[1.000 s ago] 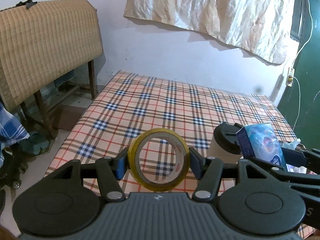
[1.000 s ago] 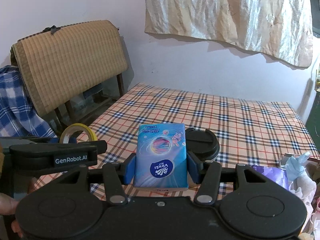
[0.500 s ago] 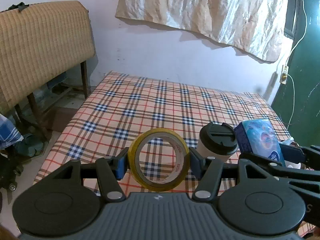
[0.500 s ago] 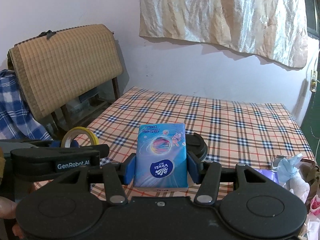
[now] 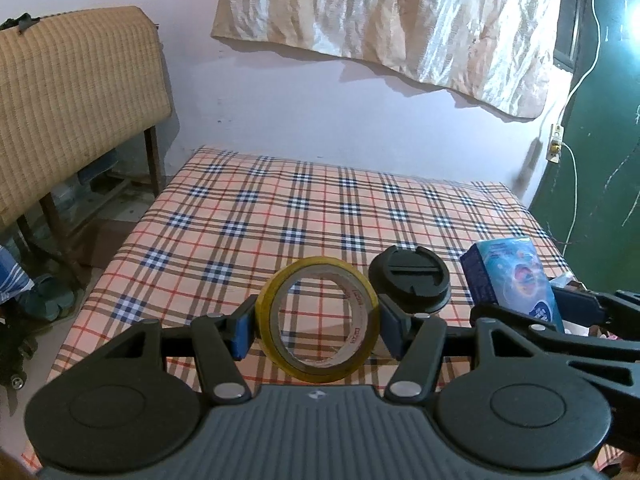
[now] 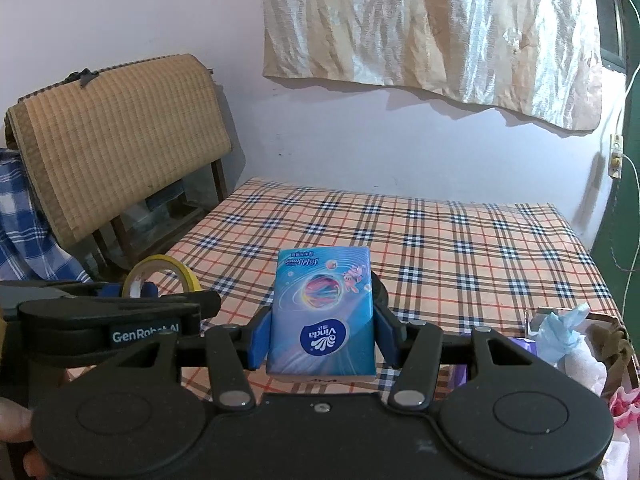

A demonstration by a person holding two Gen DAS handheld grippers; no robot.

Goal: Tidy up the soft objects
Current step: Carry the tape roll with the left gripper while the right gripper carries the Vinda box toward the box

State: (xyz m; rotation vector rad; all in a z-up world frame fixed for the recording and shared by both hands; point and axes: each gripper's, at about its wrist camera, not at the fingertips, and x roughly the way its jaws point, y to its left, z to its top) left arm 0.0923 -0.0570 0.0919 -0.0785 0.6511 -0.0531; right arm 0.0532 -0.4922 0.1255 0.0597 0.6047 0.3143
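Note:
My left gripper [image 5: 317,324] is shut on a yellow tape roll [image 5: 296,364], held upright above the near edge of the plaid-covered bed [image 5: 320,208]. My right gripper [image 6: 322,332] is shut on a blue Vinda tissue pack [image 6: 322,320], held upright beside the left gripper. The tissue pack also shows in the left wrist view [image 5: 516,284], and the tape roll shows in the right wrist view [image 6: 160,274]. A paper cup with a black lid [image 5: 409,276] stands on the bed just behind both grippers.
A box of soft items, with a blue crumpled cloth [image 6: 560,334] and pink fabric [image 6: 624,404], sits at the bed's near right corner. A woven mat on a wooden frame [image 6: 120,136] stands left of the bed. A green door [image 5: 600,160] is at right.
Both grippers have risen and drawn back a little with their objects still held. The cup now sits lower in view, partly behind the grippers.

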